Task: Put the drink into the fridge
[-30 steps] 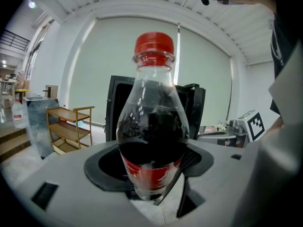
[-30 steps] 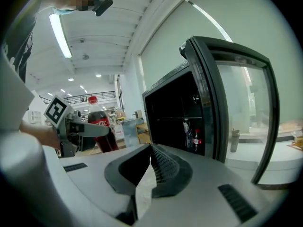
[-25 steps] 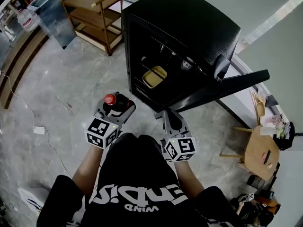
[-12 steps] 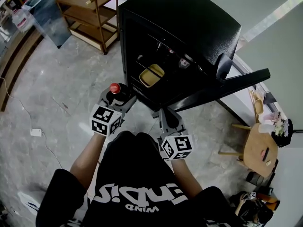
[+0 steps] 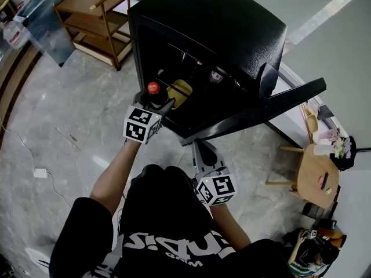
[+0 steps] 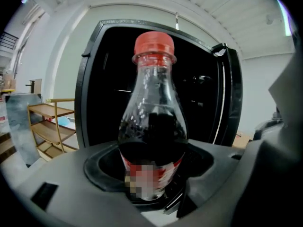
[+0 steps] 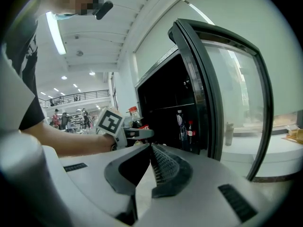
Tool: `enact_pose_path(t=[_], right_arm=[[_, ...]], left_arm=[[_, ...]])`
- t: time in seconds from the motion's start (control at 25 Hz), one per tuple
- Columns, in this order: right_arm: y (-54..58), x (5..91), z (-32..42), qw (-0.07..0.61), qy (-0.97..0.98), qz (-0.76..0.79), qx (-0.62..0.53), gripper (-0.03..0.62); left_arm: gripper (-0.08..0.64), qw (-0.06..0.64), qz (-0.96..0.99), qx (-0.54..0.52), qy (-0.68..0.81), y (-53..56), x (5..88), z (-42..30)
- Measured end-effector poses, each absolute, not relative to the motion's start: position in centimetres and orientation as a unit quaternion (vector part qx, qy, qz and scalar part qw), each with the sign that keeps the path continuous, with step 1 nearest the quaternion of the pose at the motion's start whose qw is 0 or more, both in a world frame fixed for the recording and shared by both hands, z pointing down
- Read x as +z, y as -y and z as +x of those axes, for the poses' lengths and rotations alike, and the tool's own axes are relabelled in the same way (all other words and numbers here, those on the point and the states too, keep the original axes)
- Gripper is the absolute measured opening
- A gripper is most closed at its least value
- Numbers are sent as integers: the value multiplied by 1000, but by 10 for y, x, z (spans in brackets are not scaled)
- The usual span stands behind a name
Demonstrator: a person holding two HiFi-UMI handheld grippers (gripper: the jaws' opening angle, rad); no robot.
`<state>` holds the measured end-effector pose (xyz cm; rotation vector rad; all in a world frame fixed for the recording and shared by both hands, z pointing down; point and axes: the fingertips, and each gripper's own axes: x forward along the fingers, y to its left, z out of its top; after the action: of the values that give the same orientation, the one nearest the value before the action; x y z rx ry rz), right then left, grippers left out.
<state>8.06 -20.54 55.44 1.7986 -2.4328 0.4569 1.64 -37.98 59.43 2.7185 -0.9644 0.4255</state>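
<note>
Bright, even indoor light; fisheye bending at edges; fridge [image 5: 208,51] interior dark

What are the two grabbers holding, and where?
The left gripper grips the clear plastic bottle of dark drink, red-capped, low on its body. The right gripper is shut and empty.

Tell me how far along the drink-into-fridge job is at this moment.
Done: the fridge has its door open. In hand: the left tongs grip the red-capped drink bottle upright, just before the opening. Left: set it on a shelf inside and release. The right tongs are shut and empty.
</note>
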Motion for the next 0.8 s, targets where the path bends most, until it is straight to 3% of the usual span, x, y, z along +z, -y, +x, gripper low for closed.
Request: enact_pose_path(t=[0.8], right_arm=[[181,583,88,56,773,606,179,26]], left_arm=[[311,94,919,190,332,493,660,93]])
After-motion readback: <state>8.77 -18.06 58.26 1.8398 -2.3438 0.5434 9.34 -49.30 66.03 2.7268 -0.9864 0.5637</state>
